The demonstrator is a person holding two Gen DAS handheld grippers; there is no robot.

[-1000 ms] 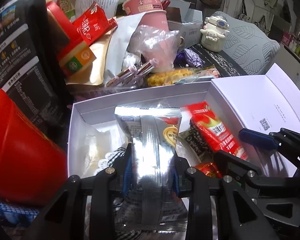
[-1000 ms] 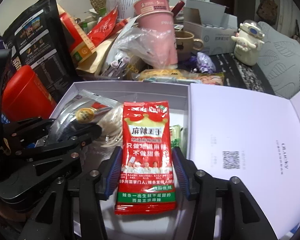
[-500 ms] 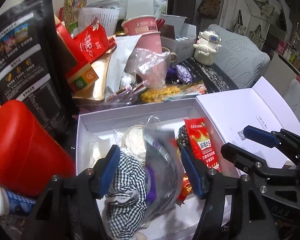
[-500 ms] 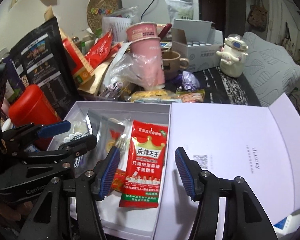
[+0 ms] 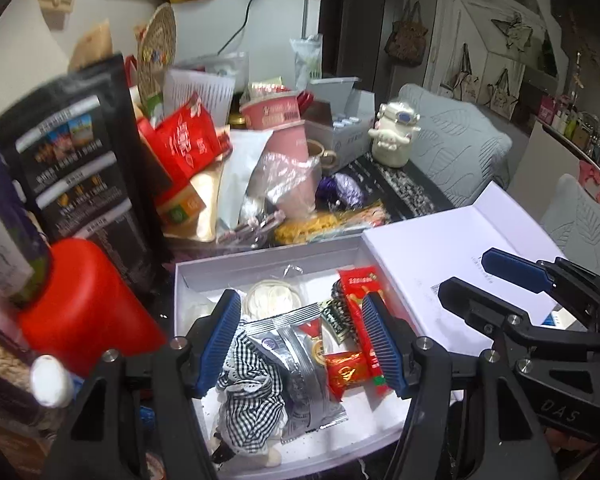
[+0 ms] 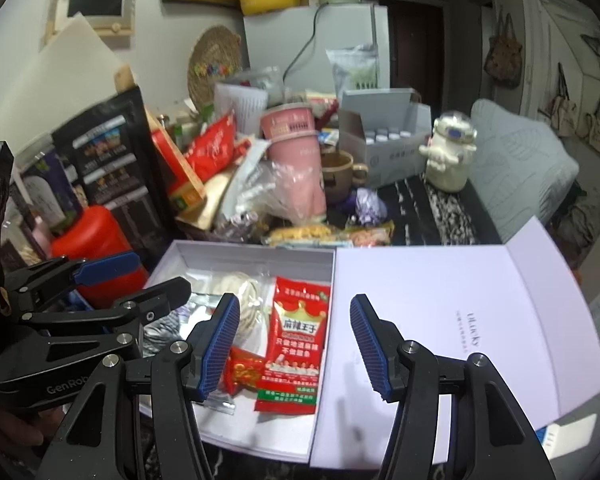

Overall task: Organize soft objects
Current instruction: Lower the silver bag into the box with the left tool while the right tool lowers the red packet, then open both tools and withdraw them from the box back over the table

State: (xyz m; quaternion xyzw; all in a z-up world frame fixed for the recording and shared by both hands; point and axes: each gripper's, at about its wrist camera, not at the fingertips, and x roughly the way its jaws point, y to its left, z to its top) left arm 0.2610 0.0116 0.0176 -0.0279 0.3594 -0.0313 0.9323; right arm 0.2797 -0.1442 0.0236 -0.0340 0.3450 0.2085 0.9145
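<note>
Both the left claw (image 5: 302, 344) and the right claw (image 6: 294, 346) hang wide and empty above the white box (image 6: 260, 250), where the silver packet (image 5: 300, 364) and red packet (image 6: 294, 338) lie loose. The silver packet rides high on a checked cloth (image 5: 252, 392), so closing the lid (image 6: 460, 312) could crush it or leave the lid gaping. The crowded pile on the table behind, with its pink cup (image 6: 298, 168), could topple if a claw reaches carelessly.

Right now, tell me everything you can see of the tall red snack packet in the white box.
The tall red snack packet is a glossy plastic pouch, red with a crown, white Chinese lettering and a green strip at its bottom. It lies flat and lengthwise along the right wall of the white box. A smaller red packet touches its lower left edge. No gripper touches it.
</note>
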